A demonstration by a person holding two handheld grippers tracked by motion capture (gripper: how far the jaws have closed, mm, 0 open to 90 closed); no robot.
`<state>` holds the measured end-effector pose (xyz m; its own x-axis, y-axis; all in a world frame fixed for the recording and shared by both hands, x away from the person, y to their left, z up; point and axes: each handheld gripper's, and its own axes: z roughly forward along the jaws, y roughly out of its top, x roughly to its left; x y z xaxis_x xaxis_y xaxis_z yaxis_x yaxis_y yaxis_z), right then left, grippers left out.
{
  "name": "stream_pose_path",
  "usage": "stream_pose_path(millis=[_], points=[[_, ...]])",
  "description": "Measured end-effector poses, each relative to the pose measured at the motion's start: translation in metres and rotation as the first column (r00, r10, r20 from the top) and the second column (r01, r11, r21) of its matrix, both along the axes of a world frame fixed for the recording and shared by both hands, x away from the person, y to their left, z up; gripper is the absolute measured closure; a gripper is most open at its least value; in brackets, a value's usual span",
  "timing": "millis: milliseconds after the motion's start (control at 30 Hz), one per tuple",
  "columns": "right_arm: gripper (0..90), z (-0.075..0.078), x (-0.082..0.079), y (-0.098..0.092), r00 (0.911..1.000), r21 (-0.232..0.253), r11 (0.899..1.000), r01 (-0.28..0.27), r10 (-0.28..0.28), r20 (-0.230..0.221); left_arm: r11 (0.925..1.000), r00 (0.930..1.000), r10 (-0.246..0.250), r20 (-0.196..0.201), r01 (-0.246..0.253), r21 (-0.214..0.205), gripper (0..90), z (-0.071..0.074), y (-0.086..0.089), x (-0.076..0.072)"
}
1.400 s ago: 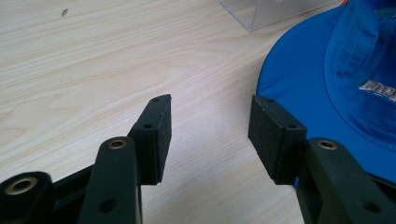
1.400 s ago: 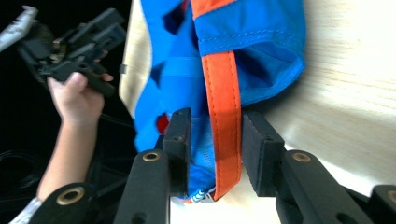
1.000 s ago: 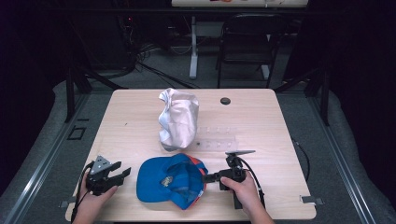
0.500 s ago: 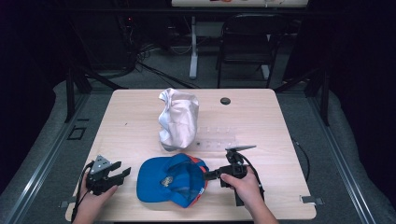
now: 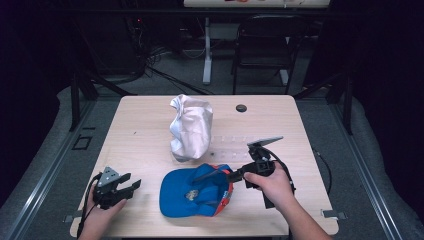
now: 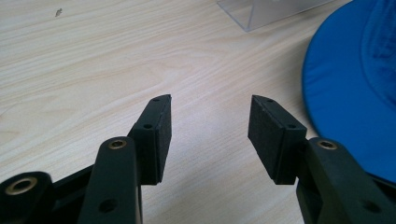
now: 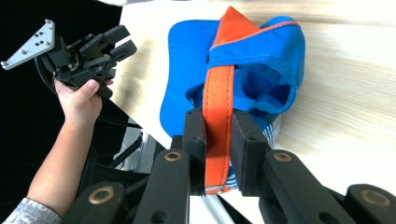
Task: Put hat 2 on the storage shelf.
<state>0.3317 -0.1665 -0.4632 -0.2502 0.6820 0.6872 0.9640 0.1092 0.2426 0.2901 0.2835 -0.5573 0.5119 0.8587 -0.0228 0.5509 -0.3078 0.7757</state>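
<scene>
A blue cap (image 5: 192, 192) with an orange inner band lies near the table's front edge, its right side lifted off the wood. My right gripper (image 5: 229, 175) is shut on that band. In the right gripper view the orange band (image 7: 218, 93) runs up between the two pads of my right gripper (image 7: 218, 128), and the blue cap (image 7: 266, 60) hangs beyond them. My left gripper (image 5: 131, 185) rests at the front left, open, well to the left of the cap. In the left gripper view my left gripper (image 6: 210, 109) has only bare wood between its jaws, and the cap's brim (image 6: 350, 93) lies at the right.
A crumpled white bag (image 5: 190, 127) stands mid-table behind the cap. A clear plastic piece (image 5: 235, 147) lies to its right, and its corner (image 6: 266, 11) is ahead of my left gripper. A small black disc (image 5: 241, 108) sits near the far edge. A chair (image 5: 265, 45) stands beyond the table.
My right gripper has risen, and the side of the cap that it grips has come up with it. The left gripper has stayed where it was.
</scene>
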Motion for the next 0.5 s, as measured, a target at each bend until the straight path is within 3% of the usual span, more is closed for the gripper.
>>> stream_pose_path(millis=[200, 300, 500], points=[[77.7, 0.014, 0.000, -0.011, 0.9996, -0.064, 0.998, 0.017, -0.018, -0.023, 0.9999, 0.9999, -0.006, -0.010, 0.006, 0.009, 50.0, 0.001, 0.000, 0.000], [77.7, 0.018, 0.001, -0.015, 0.9992, -0.050, 0.999, 0.018, -0.020, -0.035, 1.0000, 1.0000, -0.003, -0.004, 0.003, 0.001, 50.0, -0.001, 0.000, 0.001], [77.8, 0.030, 0.002, -0.018, 0.9981, 0.033, 0.999, 0.027, -0.025, -0.057, 1.0000, 1.0000, -0.003, -0.006, 0.003, -0.001, 50.0, -0.001, 0.000, 0.001]])
